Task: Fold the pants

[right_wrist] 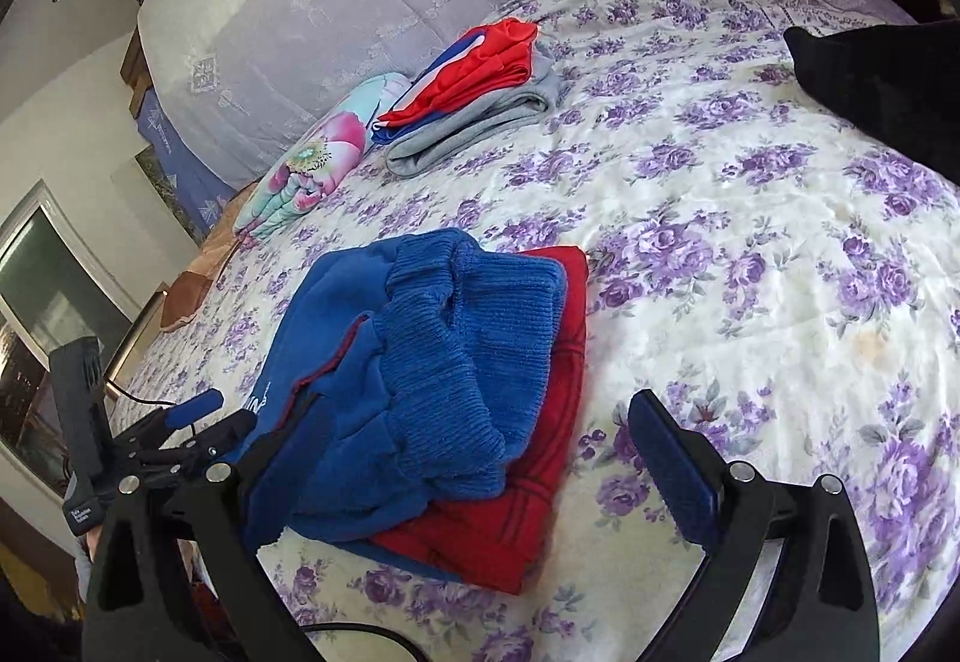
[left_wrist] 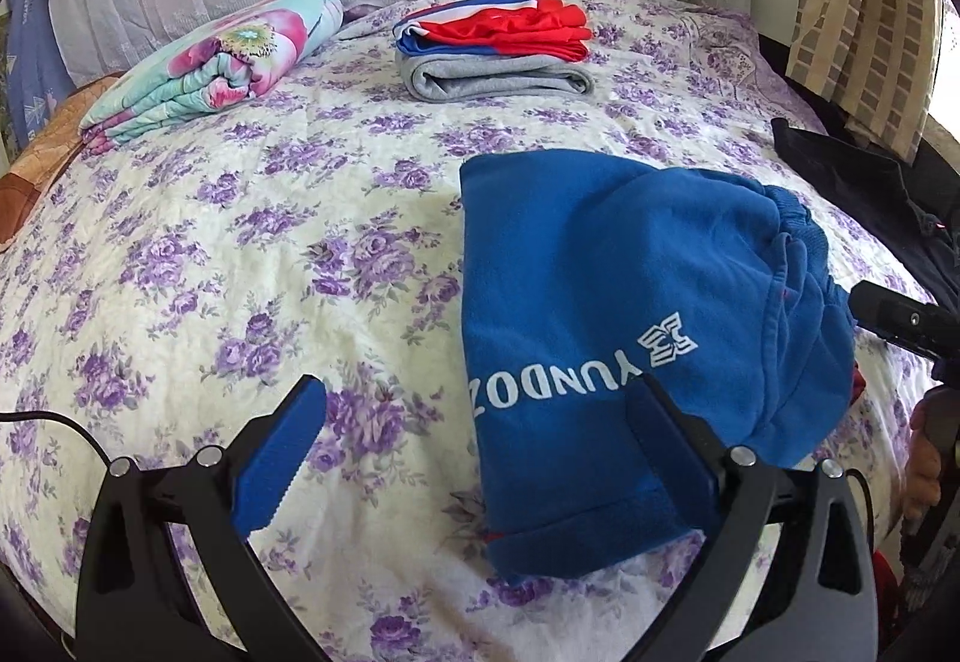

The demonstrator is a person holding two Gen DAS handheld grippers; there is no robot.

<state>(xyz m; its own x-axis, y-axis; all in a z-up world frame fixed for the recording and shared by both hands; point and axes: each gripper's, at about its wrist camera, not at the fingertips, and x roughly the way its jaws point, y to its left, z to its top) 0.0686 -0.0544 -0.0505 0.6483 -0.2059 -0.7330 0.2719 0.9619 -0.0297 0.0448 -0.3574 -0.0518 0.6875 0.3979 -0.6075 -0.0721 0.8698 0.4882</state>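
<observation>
left gripper (left_wrist: 474,458) low over the bedspread (left_wrist: 210,254), jaws spread wide, nothing held; its right finger sits against the near edge of the folded blue pants (left_wrist: 600,302), left finger over bare quilt. right gripper (right_wrist: 462,458) also wide apart and empty, its left finger hidden behind the pants' ribbed waistband (right_wrist: 474,314), right finger over quilt. pants lie in a folded bundle on the bed, red lining showing. folded clothes stack (left_wrist: 498,50) and floral quilt roll (left_wrist: 210,62) well beyond
</observation>
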